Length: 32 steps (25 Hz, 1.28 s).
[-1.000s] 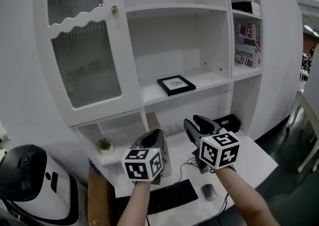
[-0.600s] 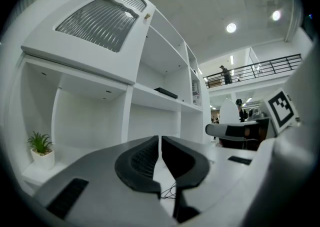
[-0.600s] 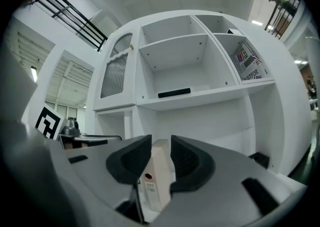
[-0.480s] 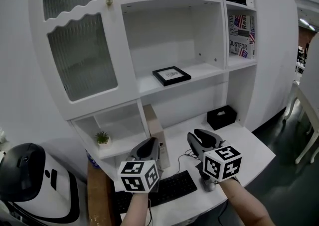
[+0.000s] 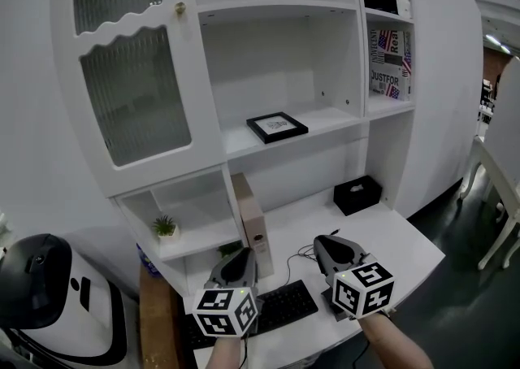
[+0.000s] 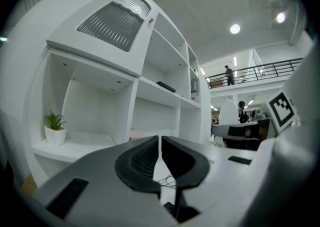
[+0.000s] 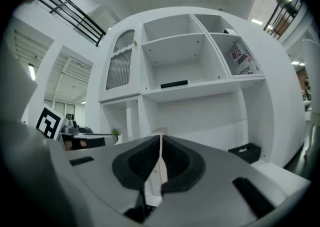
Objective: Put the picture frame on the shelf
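The black picture frame lies flat on the middle shelf of the white cabinet; it also shows as a thin dark bar in the left gripper view and the right gripper view. Both grippers hang low over the desk, well below the frame and apart from it. My left gripper is shut with nothing in it, its jaws meeting along a thin slit. My right gripper has just been closing with nothing between its jaws and now stands shut and empty.
A black keyboard lies on the white desk under the grippers. An upright beige folder, a black tissue box and a small potted plant stand behind. Books fill the right shelf. A ribbed-glass door stands at left.
Both grippers have sunk lower and drawn back from the shelf towards the desk's front edge. The right jaws have gone from open to shut. The frame has stayed on the shelf.
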{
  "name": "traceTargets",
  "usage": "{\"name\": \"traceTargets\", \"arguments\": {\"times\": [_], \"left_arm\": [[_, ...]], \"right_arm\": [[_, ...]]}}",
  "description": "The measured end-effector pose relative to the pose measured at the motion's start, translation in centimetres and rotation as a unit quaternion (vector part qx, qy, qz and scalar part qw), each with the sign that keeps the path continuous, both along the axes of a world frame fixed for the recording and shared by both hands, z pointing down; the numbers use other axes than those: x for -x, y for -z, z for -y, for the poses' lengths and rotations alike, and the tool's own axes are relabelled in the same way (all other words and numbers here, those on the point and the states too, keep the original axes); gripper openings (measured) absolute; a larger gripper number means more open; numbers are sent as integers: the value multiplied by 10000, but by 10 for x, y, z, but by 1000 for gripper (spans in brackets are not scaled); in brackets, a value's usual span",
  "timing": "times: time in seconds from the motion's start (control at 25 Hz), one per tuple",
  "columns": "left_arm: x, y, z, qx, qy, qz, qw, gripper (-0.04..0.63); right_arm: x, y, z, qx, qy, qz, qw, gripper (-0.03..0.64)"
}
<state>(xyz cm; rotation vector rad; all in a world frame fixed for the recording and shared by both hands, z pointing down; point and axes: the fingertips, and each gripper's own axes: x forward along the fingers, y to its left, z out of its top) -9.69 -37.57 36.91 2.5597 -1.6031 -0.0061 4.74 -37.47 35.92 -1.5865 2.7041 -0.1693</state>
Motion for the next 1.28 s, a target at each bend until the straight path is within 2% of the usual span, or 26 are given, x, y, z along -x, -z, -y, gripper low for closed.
{"name": "traceTargets", "arguments": {"times": [0.16, 0.76, 1.28], "left_arm": [[-4, -11, -11, 168, -101, -205, 9996, 25], [6, -20, -35, 195, 88, -208, 9996, 25], [7, -29, -43, 253, 51, -181, 9995, 25]], "right_arm": [[-1, -6, -11, 5, 15, -44, 10000, 2], [-10, -32, -41, 261, -59, 265, 9993, 2], [-9, -48, -50, 418, -134, 216, 9988, 2]]}}
